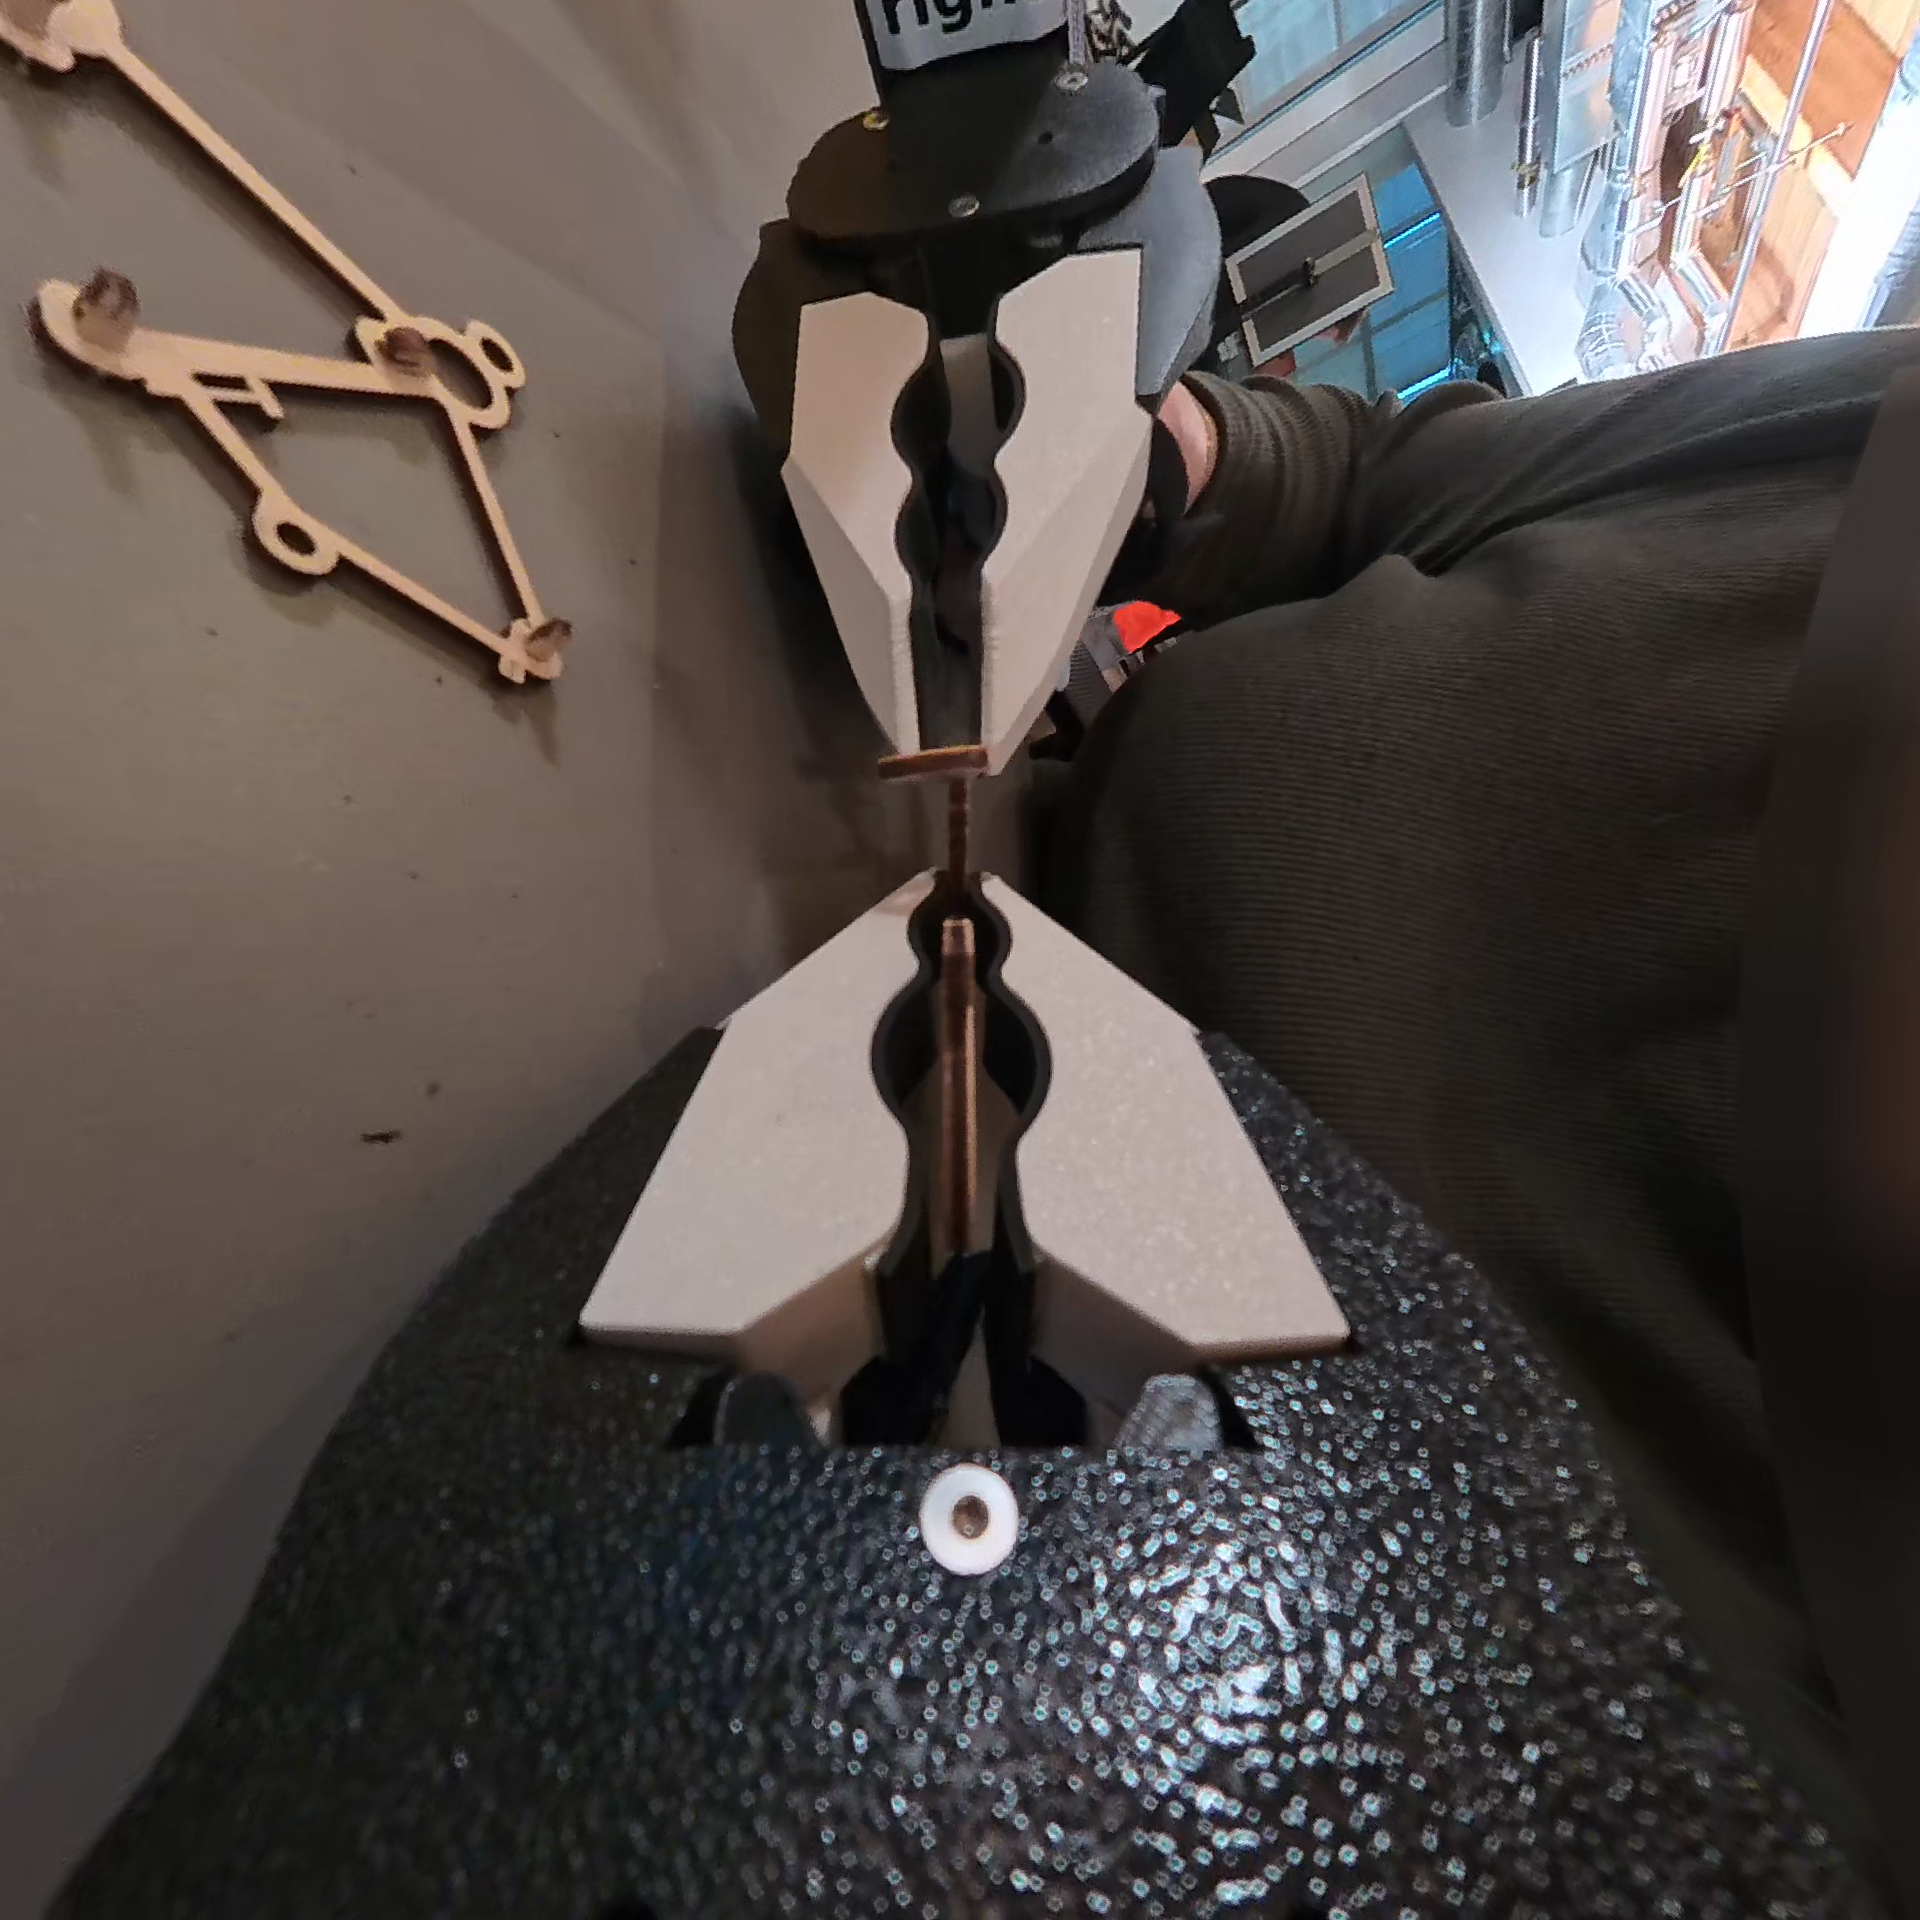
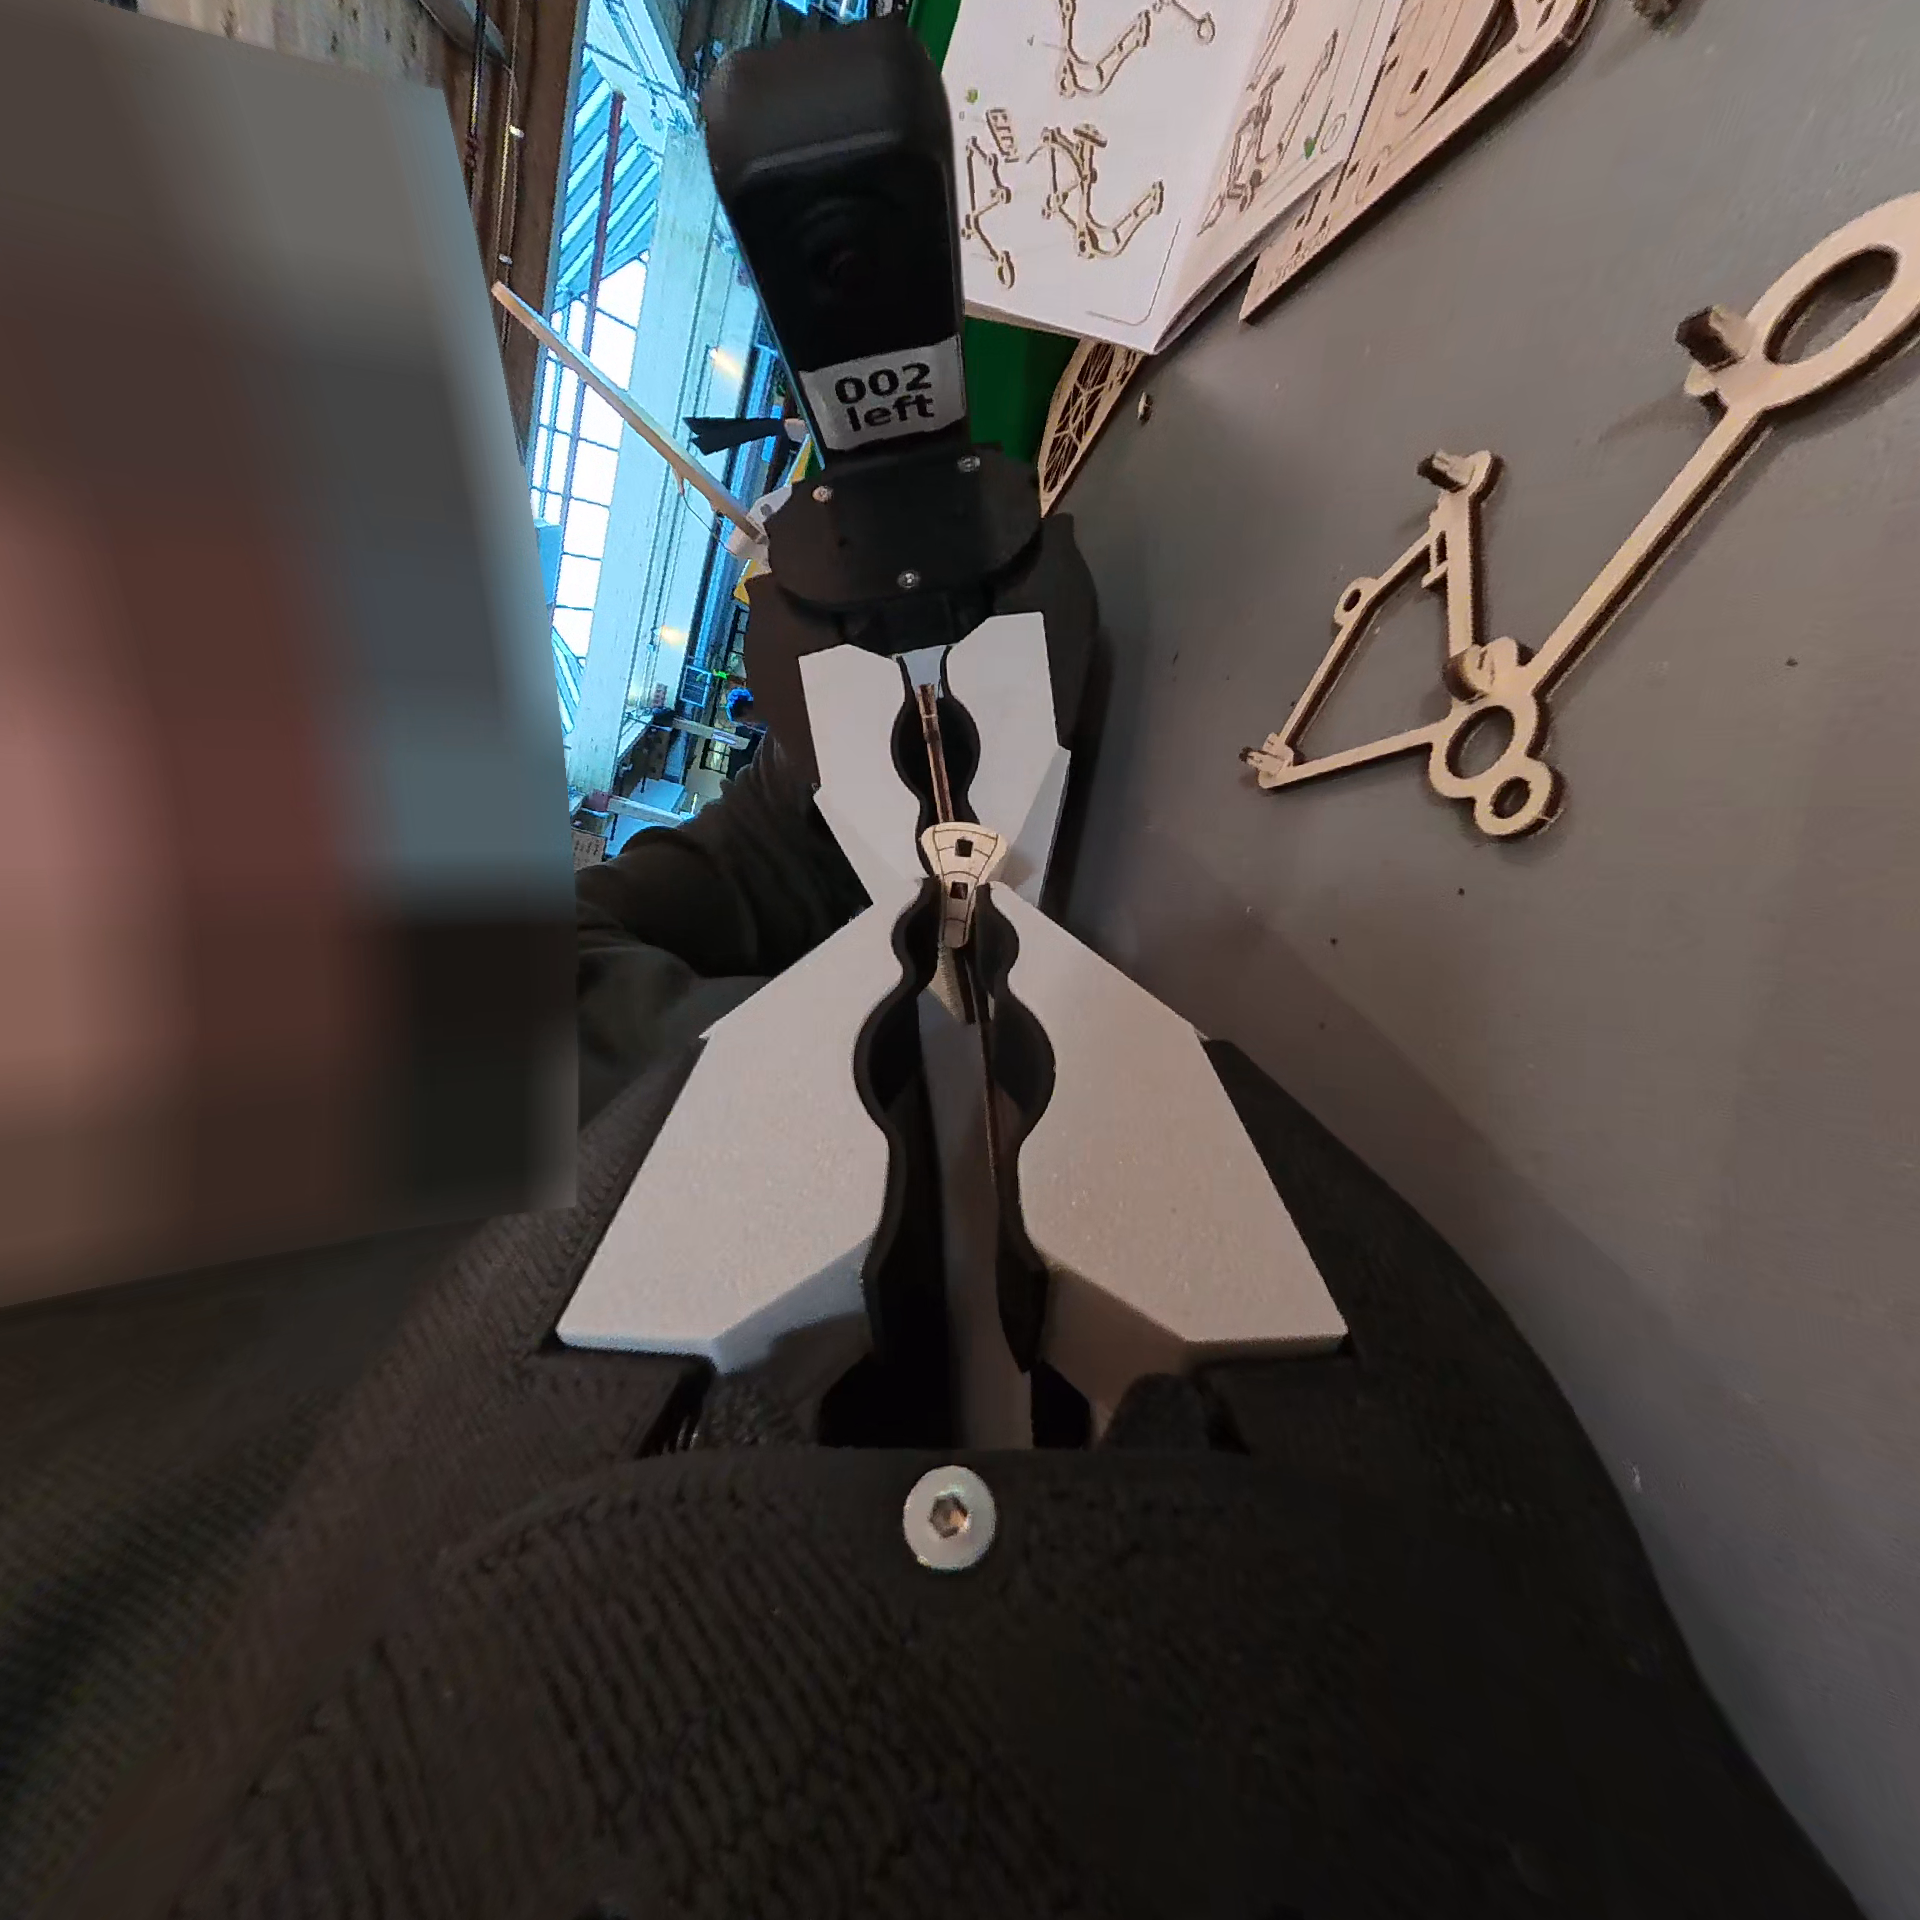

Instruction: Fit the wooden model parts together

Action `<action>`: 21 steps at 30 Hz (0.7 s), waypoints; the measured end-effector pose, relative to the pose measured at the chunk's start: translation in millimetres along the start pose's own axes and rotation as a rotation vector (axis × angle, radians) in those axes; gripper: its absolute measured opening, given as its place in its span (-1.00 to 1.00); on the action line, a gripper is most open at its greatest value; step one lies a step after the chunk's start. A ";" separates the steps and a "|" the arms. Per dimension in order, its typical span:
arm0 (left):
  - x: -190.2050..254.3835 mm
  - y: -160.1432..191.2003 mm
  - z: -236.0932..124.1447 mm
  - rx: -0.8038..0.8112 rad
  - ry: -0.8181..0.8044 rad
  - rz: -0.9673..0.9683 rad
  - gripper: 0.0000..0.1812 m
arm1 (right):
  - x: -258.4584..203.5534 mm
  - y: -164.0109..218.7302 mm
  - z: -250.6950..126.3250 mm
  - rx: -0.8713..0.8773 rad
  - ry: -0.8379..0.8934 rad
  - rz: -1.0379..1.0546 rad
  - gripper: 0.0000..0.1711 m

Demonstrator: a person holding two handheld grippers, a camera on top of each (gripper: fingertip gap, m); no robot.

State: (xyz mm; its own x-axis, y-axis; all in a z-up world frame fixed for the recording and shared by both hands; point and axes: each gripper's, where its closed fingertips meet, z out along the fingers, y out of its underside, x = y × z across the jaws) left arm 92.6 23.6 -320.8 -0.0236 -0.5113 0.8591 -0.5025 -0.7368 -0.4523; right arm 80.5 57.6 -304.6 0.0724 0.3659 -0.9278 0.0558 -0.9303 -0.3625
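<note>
Claws meet tip to tip above the worktop (image 1: pixel 312 1039), left claw (image 1: pixel 951 894) clenched on a thin, snappable wooden strip (image 1: pixel 954 1081), right claw (image 2: pixel 954 899) grasping a fan-shaped piece (image 2: pixel 964 852).

Setting: workshop or maker space. Evidence: grey worktable (image 2: pixel 1558 1039) with laser-cut wooden frame pieces (image 2: pixel 1455 665); assembly instruction booklet (image 2: pixel 1081 187) and cut plywood sheets (image 2: pixel 1434 125) at 1 o'clock; industrial hall with large windows (image 2: pixel 613 436) at 11 o'clock.
</note>
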 end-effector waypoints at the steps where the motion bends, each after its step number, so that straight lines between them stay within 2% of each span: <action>1: 0.0 0.0 0.0 0.000 0.000 0.000 -1.00 | 0.0 0.0 0.0 0.000 0.001 -0.002 -0.95; 21: 2.9 2.7 0.5 -0.044 0.080 -0.104 -1.00 | -0.1 1.9 0.1 -0.034 0.023 -0.073 -0.95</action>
State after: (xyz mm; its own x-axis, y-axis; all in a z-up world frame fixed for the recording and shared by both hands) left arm 91.6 19.9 -319.7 -0.0378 -0.3952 0.9178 -0.5428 -0.7630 -0.3509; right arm 80.5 55.9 -305.2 0.0893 0.4336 -0.8967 0.0958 -0.8998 -0.4256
